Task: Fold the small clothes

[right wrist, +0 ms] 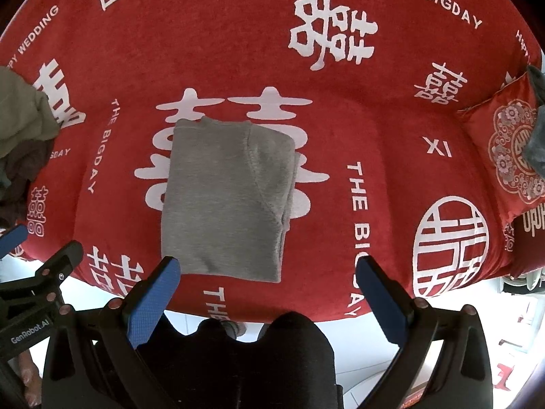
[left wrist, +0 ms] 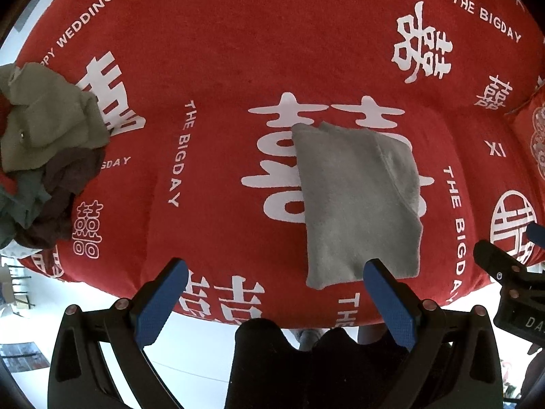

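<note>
**Ana:** Left wrist view first: the left tongs (left wrist: 274, 274) are spread wide, blue pads apart, pinching nothing. They hover over the near edge of the red plush sofa cover printed with white characters (left wrist: 238, 51).

**Ben:** And the folded grey knit garment (left wrist: 357, 201)?

**Ana:** It lies flat on the cover as a neat rectangle, on the big white double-happiness character (left wrist: 272, 156). One blue pad of the left tongs overlaps its near edge in the picture; I cannot tell whether they touch.

**Ben:** Right wrist view shows the same grey garment (right wrist: 224, 201), a folded flap lying along its right side. The right tongs (right wrist: 269, 271) are also spread, gripping nothing, just short of the garment's near edge.

**Ana:** Left of the garment, well apart, sits a crumpled heap of olive, brown and teal clothes (left wrist: 44, 150).

**Ben:** I see only its edge (right wrist: 20, 126). Right of the garment, well apart, a red cushion with a white floral medallion (right wrist: 507, 156) leans at the cover's end, with a grey-blue cloth (right wrist: 538, 136) lying on it.

**Ana:** The right tongs show at my frame's right edge too.
</note>
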The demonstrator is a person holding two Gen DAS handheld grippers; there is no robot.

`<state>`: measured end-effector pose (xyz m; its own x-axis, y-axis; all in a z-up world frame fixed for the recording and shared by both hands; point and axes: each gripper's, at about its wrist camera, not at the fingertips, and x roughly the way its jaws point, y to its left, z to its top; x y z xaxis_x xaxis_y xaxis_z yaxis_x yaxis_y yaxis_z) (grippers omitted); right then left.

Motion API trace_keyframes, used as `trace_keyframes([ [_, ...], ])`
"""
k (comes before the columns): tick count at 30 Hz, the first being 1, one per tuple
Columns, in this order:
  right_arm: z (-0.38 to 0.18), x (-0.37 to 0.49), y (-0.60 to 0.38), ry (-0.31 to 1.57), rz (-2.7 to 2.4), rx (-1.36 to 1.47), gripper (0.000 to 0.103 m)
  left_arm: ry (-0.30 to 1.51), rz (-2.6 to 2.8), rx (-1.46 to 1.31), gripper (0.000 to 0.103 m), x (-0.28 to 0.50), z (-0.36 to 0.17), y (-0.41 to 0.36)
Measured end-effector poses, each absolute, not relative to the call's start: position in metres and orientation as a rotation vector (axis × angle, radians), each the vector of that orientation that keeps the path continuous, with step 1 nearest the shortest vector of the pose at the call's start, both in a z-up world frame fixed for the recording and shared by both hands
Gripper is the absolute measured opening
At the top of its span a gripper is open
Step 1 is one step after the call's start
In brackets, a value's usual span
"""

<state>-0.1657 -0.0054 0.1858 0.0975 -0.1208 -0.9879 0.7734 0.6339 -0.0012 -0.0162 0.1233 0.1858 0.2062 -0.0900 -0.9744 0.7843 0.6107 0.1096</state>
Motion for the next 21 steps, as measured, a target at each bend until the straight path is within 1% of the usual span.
trace_keyframes([
  [21, 0.1855, -0.1613, -0.0067, 1.321, -0.711, 0.639, 0.103, 1.211, -0.692, 0.708, 0.103, -0.0212, 0.1877, 0.1198],
])
